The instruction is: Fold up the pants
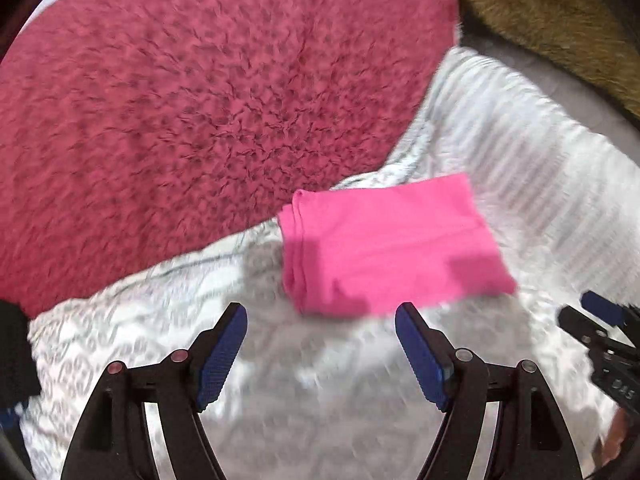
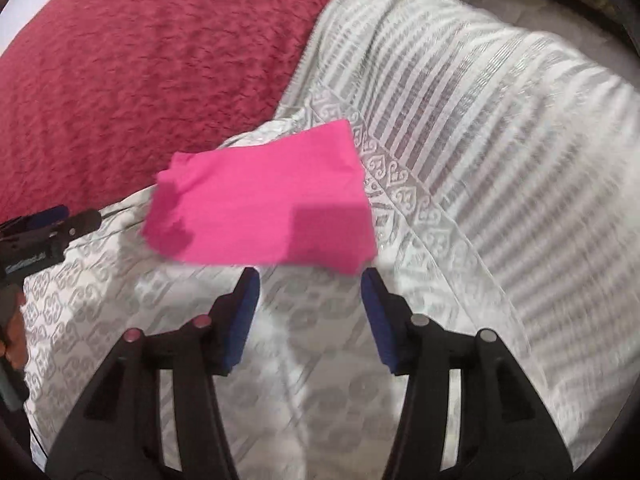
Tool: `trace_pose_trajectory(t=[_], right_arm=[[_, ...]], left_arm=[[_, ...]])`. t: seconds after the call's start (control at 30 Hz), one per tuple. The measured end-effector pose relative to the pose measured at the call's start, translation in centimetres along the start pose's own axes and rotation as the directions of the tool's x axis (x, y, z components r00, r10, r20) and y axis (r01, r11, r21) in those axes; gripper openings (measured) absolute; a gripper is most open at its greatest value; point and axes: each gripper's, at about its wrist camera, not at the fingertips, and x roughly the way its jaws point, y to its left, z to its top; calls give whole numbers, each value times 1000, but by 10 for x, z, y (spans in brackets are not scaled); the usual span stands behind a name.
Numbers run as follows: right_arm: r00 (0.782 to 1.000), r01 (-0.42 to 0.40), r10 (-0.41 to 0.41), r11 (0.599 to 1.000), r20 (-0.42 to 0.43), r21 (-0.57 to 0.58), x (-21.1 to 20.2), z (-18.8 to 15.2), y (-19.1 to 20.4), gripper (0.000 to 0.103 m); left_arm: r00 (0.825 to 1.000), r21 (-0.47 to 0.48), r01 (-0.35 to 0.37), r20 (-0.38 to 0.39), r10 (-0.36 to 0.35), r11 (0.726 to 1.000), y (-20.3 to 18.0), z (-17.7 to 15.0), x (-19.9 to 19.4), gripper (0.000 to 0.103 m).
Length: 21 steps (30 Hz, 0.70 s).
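The bright pink pants [image 1: 384,240] lie folded into a compact rectangle on a white patterned bedspread [image 1: 304,392]; they also show in the right wrist view [image 2: 260,200]. My left gripper [image 1: 320,316] is open and empty, just short of the pants' near edge. My right gripper [image 2: 310,278] is open and empty, just short of the pants' near right corner. The right gripper shows at the right edge of the left wrist view [image 1: 600,320]. The left gripper shows at the left edge of the right wrist view [image 2: 60,220].
A fuzzy dark red blanket [image 1: 200,100] covers the bed beyond and left of the pants, also in the right wrist view [image 2: 140,60]. A brown furry rug [image 1: 552,12] lies at the far right. The striped bedspread [image 2: 500,140] drapes to the right.
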Motion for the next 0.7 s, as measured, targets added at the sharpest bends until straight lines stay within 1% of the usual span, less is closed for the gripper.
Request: trace_pose_trajectory(t=[0.07, 0.13, 0.27, 0.33, 0.57, 0.7], right_arm=[[1000, 10, -10, 1000, 24, -1, -23, -15, 12, 65], [999, 6, -6, 1000, 49, 2, -41, -24, 23, 65], [997, 25, -27, 999, 68, 19, -72, -38, 39, 65], [997, 31, -34, 999, 70, 36, -82, -43, 42, 66], [994, 57, -62, 996, 87, 65, -121, -60, 50, 66], [993, 65, -71, 995, 92, 72, -133, -63, 52, 66]], left_arm=[[1000, 12, -6, 25, 6, 1000, -9, -19, -25, 82], [999, 11, -13, 52, 12, 1000, -9, -29, -48, 83], [996, -8, -40, 85, 41, 999, -10, -53, -96, 83], [994, -5, -56, 99, 57, 998, -11, -58, -109, 84], [987, -1, -62, 145, 62, 998, -12, -71, -142, 84], [986, 17, -46, 159, 42, 999, -20, -76, -157, 84]])
